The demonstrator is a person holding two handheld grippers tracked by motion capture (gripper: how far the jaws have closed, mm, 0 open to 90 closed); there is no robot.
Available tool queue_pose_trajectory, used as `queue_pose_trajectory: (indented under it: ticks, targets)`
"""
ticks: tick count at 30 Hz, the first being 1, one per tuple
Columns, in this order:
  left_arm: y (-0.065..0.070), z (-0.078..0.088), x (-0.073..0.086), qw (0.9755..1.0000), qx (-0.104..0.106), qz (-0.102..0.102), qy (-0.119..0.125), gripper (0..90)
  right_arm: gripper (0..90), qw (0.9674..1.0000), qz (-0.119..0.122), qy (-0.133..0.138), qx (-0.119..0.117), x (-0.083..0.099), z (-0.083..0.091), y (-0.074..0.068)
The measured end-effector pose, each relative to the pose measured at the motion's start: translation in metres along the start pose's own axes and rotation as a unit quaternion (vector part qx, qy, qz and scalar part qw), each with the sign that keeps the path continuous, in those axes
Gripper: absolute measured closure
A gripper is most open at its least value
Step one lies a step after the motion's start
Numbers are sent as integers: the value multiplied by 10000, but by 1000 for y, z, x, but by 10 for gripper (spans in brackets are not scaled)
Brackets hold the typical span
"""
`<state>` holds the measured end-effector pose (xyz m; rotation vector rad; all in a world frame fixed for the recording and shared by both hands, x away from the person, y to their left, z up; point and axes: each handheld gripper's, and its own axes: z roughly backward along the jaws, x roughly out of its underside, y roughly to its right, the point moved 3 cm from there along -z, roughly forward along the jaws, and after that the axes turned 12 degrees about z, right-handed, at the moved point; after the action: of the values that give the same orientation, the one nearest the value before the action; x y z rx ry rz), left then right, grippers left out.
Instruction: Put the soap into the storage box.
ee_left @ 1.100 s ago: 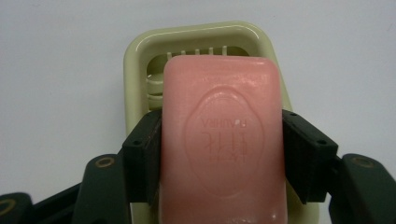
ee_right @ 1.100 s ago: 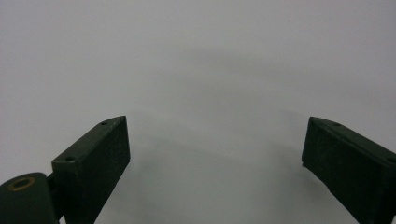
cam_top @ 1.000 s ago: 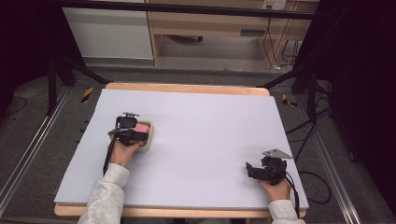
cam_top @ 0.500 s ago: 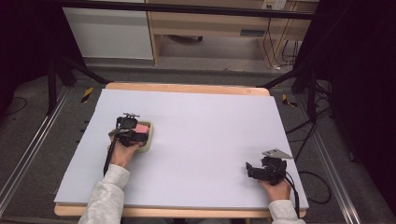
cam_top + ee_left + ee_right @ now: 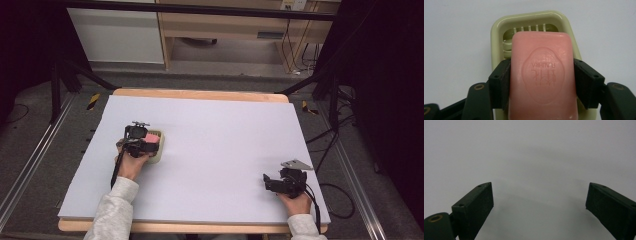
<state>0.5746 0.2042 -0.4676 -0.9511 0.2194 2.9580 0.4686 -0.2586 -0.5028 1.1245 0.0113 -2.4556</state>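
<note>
Soap bar, pink with an embossed stamp, sits clamped between the jaws of the left gripper; we see both pads pressed against its long sides. It lies over a pale green soap dish, whose slotted floor shows past the far end of the bar. We note the dish on the left part of the white table. Right gripper rests near the front right corner, jaws spread wide, nothing between them.
</note>
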Motion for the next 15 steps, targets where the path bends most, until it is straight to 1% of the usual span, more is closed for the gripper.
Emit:
queue_pose_trajectory:
  ticks: [1, 2, 3, 4, 5, 7, 10, 12, 15]
  targets:
    - [0, 1, -1, 10000, 27, 21, 62, 362, 80, 10000, 4, -1, 3, 0, 0, 0]
    - [0, 1, -1, 10000, 27, 21, 62, 339, 80, 10000, 4, -1, 3, 0, 0, 0]
    - [0, 5, -3, 9997, 96, 67, 194, 295, 80, 10000, 1, -2, 5, 0, 0, 0]
    - [0, 7, -3, 9996, 129, 73, 246, 302, 80, 10000, -1, 3, 4, 0, 0, 0]
    - [1, 8, -4, 9996, 134, 49, 238, 309, 80, 10000, -1, -4, 2, 0, 0, 0]
    - [3, 9, -5, 9997, 82, -23, 223, 294, 80, 10000, 5, -12, 0, 0, 0, 0]
    - [3, 9, -5, 9996, 97, -21, 246, 288, 80, 10000, 20, -5, 2, 0, 0, 0]
    - [3, 11, -5, 9996, 112, -54, 254, 281, 80, 10000, 1, -11, 6, 0, 0, 0]
    - [3, 17, -3, 9992, 190, -171, 307, 282, 80, 10000, 15, -8, 7, 0, 0, 0]
